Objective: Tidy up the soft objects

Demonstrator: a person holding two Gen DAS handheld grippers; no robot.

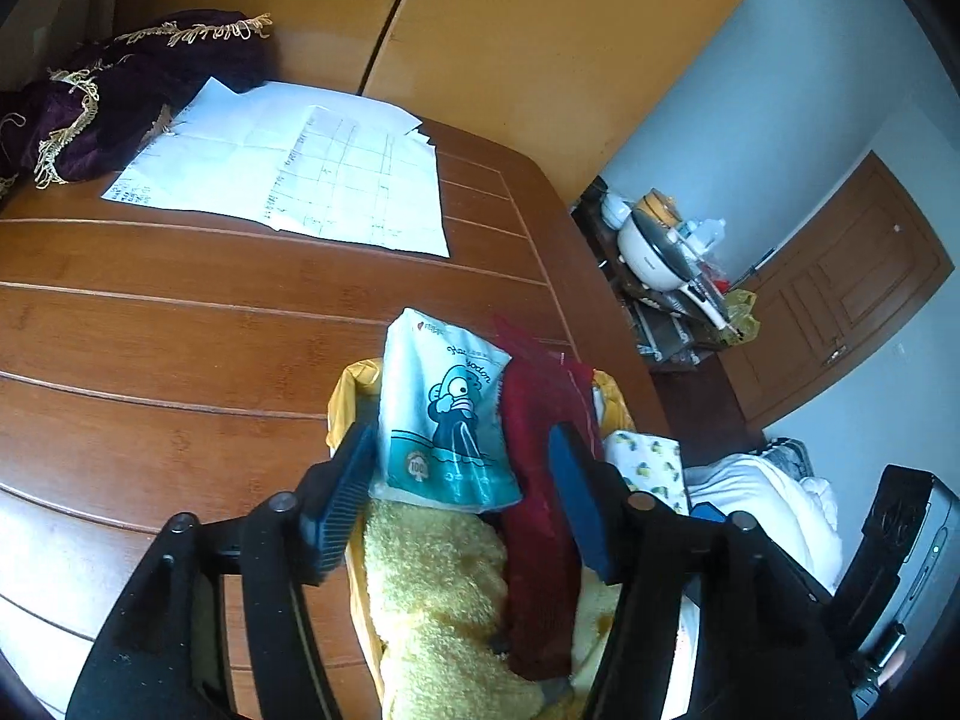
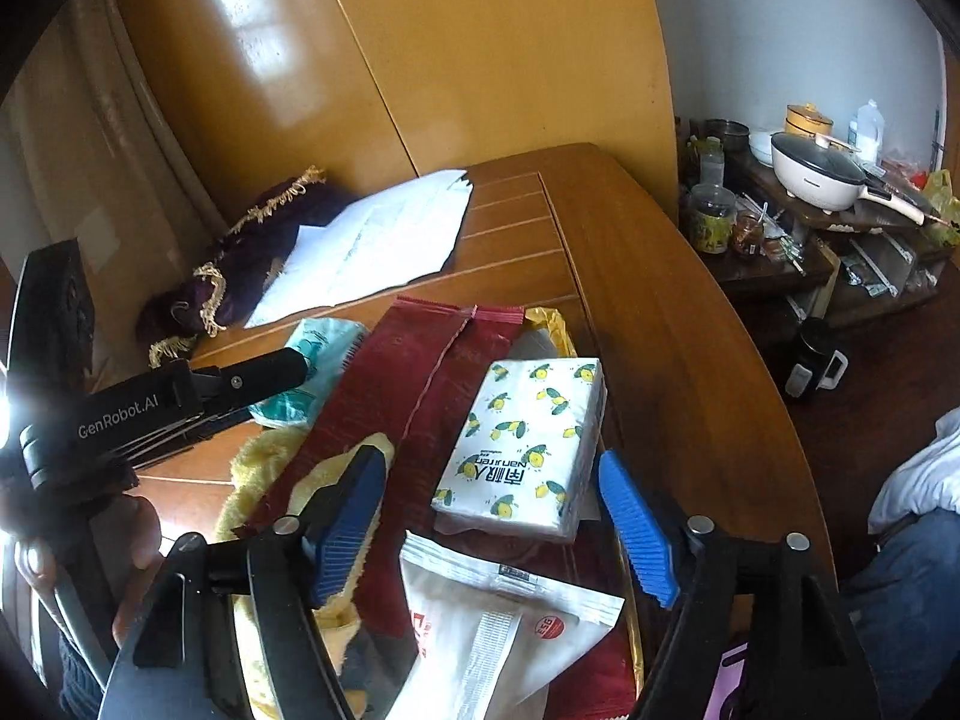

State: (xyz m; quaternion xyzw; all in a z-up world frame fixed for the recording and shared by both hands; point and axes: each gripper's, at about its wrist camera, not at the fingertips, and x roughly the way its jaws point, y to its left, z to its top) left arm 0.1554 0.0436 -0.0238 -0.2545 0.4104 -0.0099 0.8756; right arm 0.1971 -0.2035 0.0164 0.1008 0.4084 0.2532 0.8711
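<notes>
My left gripper (image 1: 459,444) is open around a teal cartoon-print tissue pack (image 1: 447,420). The pack leans on a fluffy yellow towel (image 1: 432,588) beside a dark red bag (image 1: 540,480), and only the left pad touches its edge. These lie in a yellow container (image 1: 351,381) at the table's right edge. My right gripper (image 2: 489,465) is open just above a lemon-print tissue pack (image 2: 522,444), which rests on the red bag (image 2: 420,372). A white packet with red print (image 2: 498,618) lies below it. The left gripper (image 2: 288,366) shows at the left by the teal pack (image 2: 318,354).
White papers (image 1: 288,174) and a purple gold-fringed cloth (image 1: 120,90) lie at the far side of the brown wooden table (image 1: 150,330). A wardrobe (image 2: 450,60) stands behind. To the right are a low shelf with a cooker (image 2: 816,174), a door (image 1: 840,300) and white bedding (image 1: 762,498).
</notes>
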